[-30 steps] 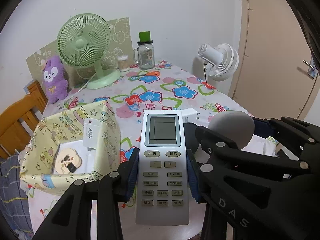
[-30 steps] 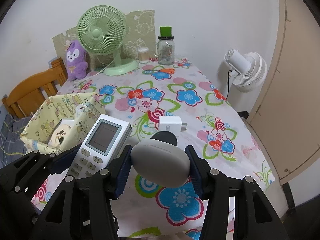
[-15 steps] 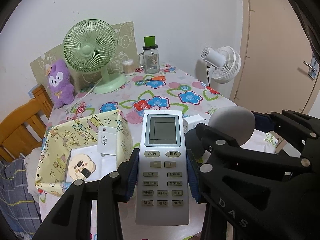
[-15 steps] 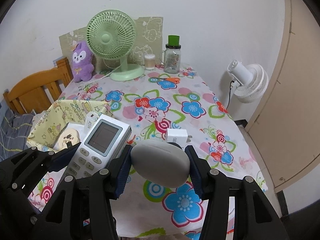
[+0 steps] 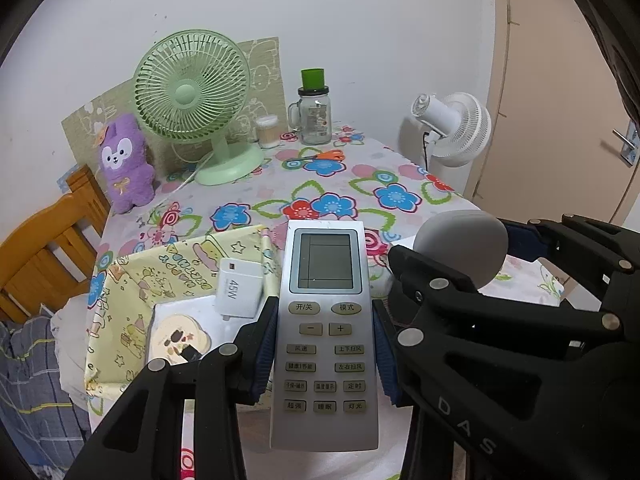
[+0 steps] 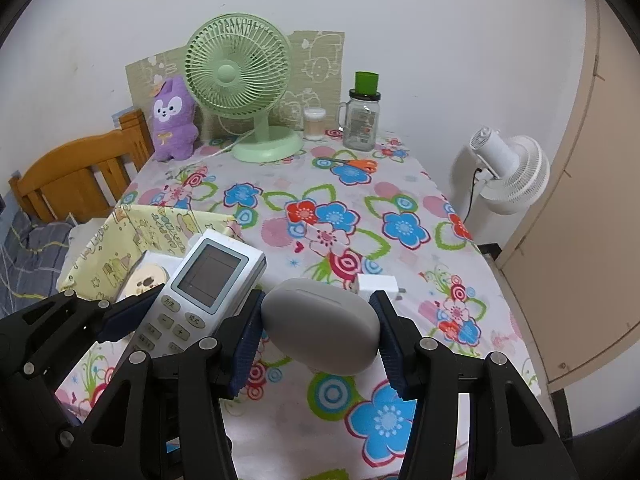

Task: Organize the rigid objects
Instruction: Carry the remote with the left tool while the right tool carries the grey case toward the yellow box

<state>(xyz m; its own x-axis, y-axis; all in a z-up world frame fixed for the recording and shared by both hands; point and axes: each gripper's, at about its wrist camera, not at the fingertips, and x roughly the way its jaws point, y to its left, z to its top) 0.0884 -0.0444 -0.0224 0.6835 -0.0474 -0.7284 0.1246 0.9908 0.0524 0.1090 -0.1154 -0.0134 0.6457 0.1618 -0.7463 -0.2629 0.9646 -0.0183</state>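
Left gripper (image 5: 325, 354) clamped the remote (image 5: 325, 336); right gripper (image 6: 318, 334) clamped the grey case (image 6: 322, 326). Best kept both level, lowered into the yellow box (image 5: 132, 276) clear of the charger (image 5: 239, 294).

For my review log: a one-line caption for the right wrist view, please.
Right tongs grip a grey oval case above the floral tablecloth, beside a white remote control.

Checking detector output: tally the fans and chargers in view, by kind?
Fans: 2, the green desk fan and the white fan beside the table.
Chargers: 2, the 45W charger in the yellow basket, the white charger on the tablecloth.
Total: 4
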